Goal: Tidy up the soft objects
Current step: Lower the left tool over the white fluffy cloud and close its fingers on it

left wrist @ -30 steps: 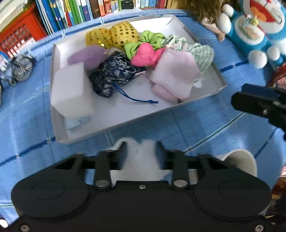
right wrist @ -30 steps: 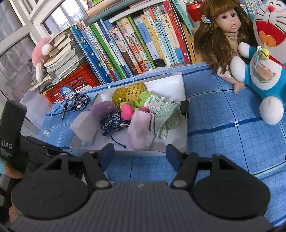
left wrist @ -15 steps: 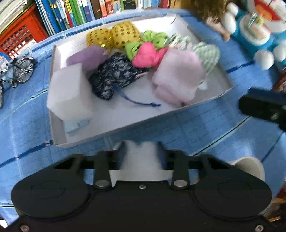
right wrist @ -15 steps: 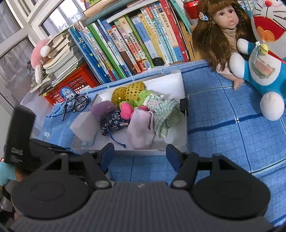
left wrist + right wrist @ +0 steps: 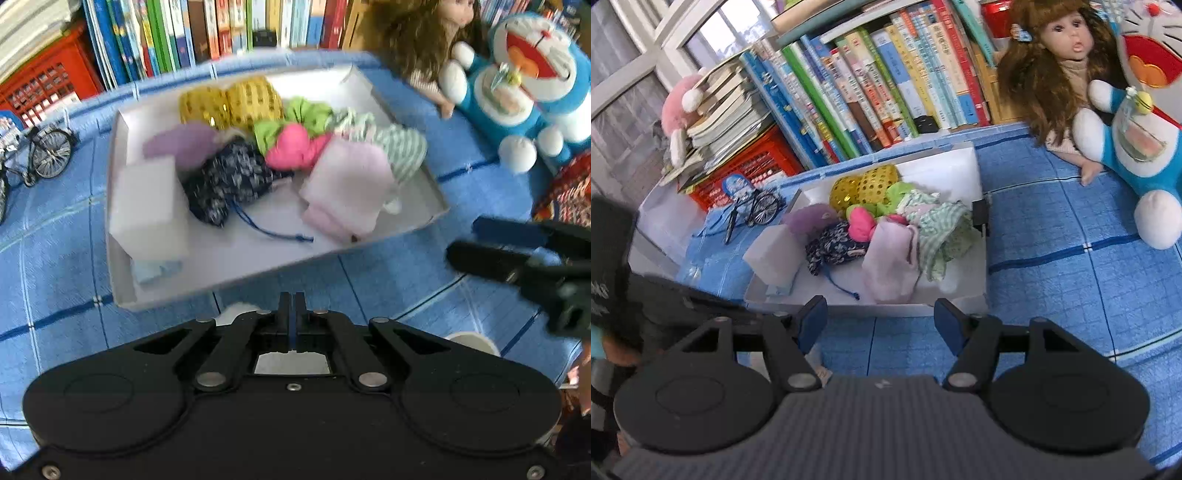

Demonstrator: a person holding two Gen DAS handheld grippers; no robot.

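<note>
Two grippers hover short of the white tray's (image 5: 122,295) near wall: the left gripper (image 5: 293,301) has its fingers pressed together with nothing visibly held, and a white soft thing (image 5: 236,309) peeks from just under it, mostly hidden. The right gripper (image 5: 881,323) is spread wide and empty. Beyond that wall the tray's long axis runs crosswise, holding the pale pink cloth (image 5: 892,258), navy pouch (image 5: 231,177) and gold sequin pieces (image 5: 231,103) toward its far wall, blurred
</note>
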